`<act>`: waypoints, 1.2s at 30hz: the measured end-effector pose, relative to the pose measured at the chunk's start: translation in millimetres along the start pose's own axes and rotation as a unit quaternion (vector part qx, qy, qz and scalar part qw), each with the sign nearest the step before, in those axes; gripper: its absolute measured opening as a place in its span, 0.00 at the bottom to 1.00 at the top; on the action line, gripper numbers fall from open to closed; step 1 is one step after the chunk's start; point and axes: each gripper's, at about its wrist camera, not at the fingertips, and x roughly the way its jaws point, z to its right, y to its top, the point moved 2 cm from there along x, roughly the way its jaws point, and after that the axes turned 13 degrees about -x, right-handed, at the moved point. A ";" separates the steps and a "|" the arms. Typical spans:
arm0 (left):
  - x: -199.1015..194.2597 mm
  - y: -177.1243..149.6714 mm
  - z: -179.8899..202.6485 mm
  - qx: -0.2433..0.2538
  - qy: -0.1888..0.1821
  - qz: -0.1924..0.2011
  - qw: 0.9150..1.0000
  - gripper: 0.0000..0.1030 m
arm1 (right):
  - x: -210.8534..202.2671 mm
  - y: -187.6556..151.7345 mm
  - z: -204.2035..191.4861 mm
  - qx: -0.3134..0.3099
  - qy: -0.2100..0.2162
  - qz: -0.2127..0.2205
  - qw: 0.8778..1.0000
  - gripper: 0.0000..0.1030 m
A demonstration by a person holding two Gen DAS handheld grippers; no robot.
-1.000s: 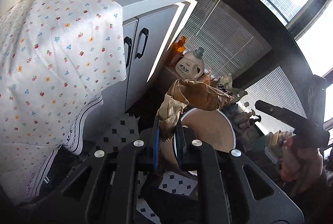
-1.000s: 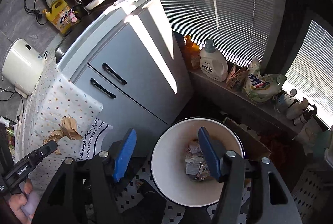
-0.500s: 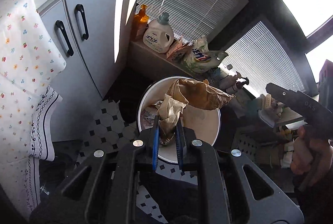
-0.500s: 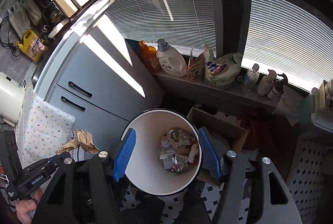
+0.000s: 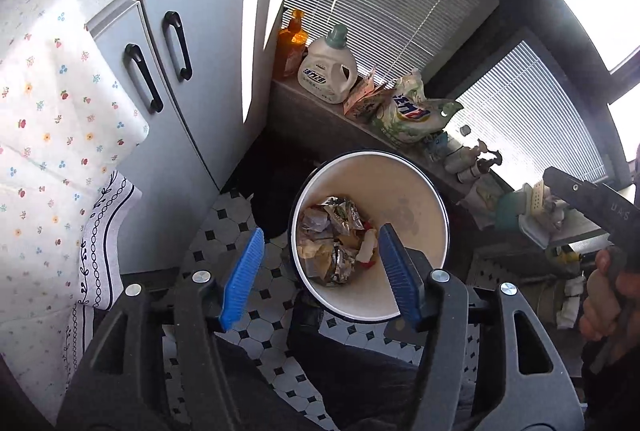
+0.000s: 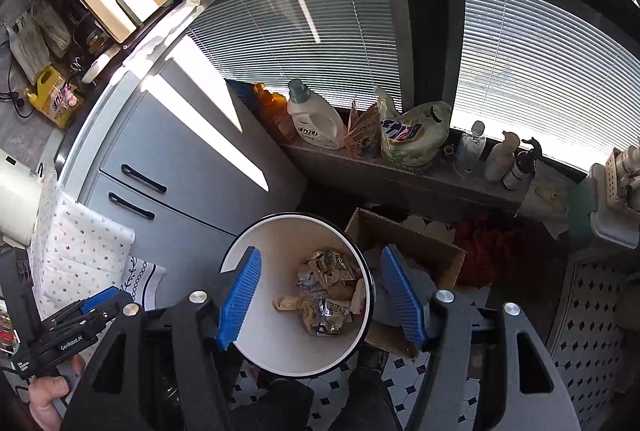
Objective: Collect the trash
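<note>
A white round bin [image 5: 424,231] stands on the tiled floor, with crumpled wrappers and foil [image 5: 332,243] at its bottom. My left gripper [image 5: 320,271] hangs above the bin, its jaws opening and nothing between the blue pads. A crumpled brown paper [image 6: 298,305] lies on the trash in the bin [image 6: 280,347]. My right gripper [image 6: 320,293] is open and empty, also above the bin. The left gripper [image 6: 94,305] shows at the lower left of the right wrist view, in a hand.
Grey cabinet doors [image 5: 200,79] with black handles stand left of the bin, beside a floral cloth [image 5: 52,119]. A ledge behind holds a detergent bottle [image 6: 316,123] and a refill bag [image 6: 412,135]. An open cardboard box [image 6: 416,255] sits right of the bin.
My left gripper swung from beside the cabinet to above the bin, then opened and let go of the brown paper. The right gripper shifted over the bin and stayed open.
</note>
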 end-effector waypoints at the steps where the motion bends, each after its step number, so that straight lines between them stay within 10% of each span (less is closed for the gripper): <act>1: -5.1 1.9 -6.0 -0.009 0.004 0.007 1.000 0.60 | 1.7 2.9 -5.1 -0.004 0.005 0.000 1.000 0.60; 16: -130.9 -5.7 -66.8 -0.144 0.037 0.156 0.976 0.74 | -22.2 55.5 -114.8 -0.149 0.095 0.013 0.984 0.81; 36: -303.8 -60.1 -141.7 -0.174 0.078 0.286 0.939 0.94 | -132.5 28.4 -265.5 -0.216 0.125 0.091 0.964 0.92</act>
